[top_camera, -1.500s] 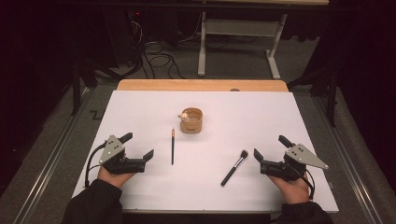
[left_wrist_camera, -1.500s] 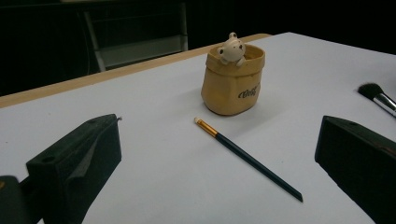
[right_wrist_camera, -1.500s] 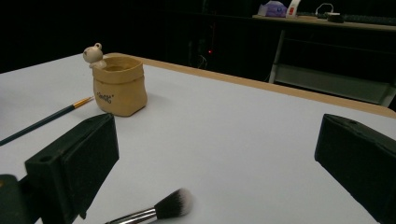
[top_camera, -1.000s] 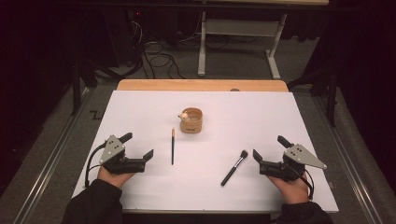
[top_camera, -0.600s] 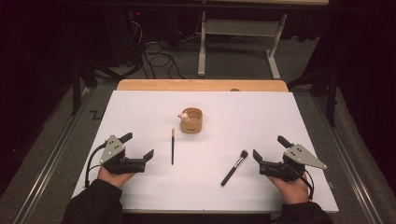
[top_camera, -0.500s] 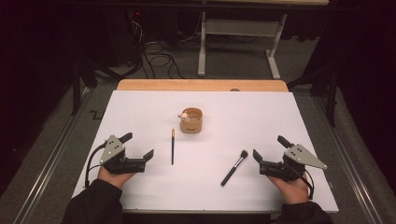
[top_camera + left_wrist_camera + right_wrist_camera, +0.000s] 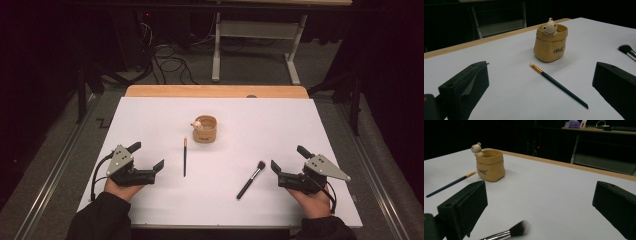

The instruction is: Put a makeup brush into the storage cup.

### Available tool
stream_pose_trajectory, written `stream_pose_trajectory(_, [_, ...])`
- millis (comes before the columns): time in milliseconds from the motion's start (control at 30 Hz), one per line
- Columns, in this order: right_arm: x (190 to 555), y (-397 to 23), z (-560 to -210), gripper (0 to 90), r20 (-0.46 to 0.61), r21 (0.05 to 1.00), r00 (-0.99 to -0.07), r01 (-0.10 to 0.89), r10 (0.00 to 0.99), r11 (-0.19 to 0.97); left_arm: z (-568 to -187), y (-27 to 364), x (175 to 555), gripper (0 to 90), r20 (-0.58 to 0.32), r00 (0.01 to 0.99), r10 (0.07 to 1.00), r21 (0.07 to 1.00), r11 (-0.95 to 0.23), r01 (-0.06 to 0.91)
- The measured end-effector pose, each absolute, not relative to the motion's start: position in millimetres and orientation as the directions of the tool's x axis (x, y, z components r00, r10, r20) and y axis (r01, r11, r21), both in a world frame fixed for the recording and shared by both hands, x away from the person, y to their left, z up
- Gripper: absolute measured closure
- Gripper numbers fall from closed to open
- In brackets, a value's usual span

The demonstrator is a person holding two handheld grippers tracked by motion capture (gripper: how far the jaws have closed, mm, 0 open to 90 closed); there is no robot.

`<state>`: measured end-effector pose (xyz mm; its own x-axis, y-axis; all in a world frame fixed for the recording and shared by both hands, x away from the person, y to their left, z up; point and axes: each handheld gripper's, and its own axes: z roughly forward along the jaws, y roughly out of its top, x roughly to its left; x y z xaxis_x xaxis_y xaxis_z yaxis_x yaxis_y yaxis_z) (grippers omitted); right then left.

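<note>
Right gripper view: makeup brush [image 7: 509,232] between spread right claw [image 7: 541,205] jaws.

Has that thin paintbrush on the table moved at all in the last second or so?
No. The thin paintbrush lies exactly where it was, just left of and below the yellow pot.

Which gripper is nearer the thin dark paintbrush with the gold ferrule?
Left. The left gripper sits just left of the thin dark paintbrush; the right gripper is far across, beyond the fluffy makeup brush.

left hand-held gripper [image 7: 147,156]: jaws wide apart, low | right hand-held gripper [image 7: 288,159]: jaws wide apart, low
</note>
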<state>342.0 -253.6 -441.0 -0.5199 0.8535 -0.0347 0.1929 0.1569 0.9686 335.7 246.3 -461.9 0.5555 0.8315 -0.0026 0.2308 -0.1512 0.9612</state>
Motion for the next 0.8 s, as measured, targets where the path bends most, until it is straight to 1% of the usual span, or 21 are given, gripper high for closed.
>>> stream_pose_trajectory(400, [342, -254, -441, 0.3, -0.036, 0.969, -0.518, 0.191, 0.855, 0.156, -462, 250, 337, 1.4, -0.013, 0.535, 0.845, 0.961, -0.137, 0.239])
stream_pose_trajectory(800, [343, -254, -441, 0.3, -0.033, 0.967, -0.518, 0.198, 0.855, 0.158, -461, 260, 340, 1.8, -0.034, 0.494, 0.869, 0.962, -0.105, 0.252])
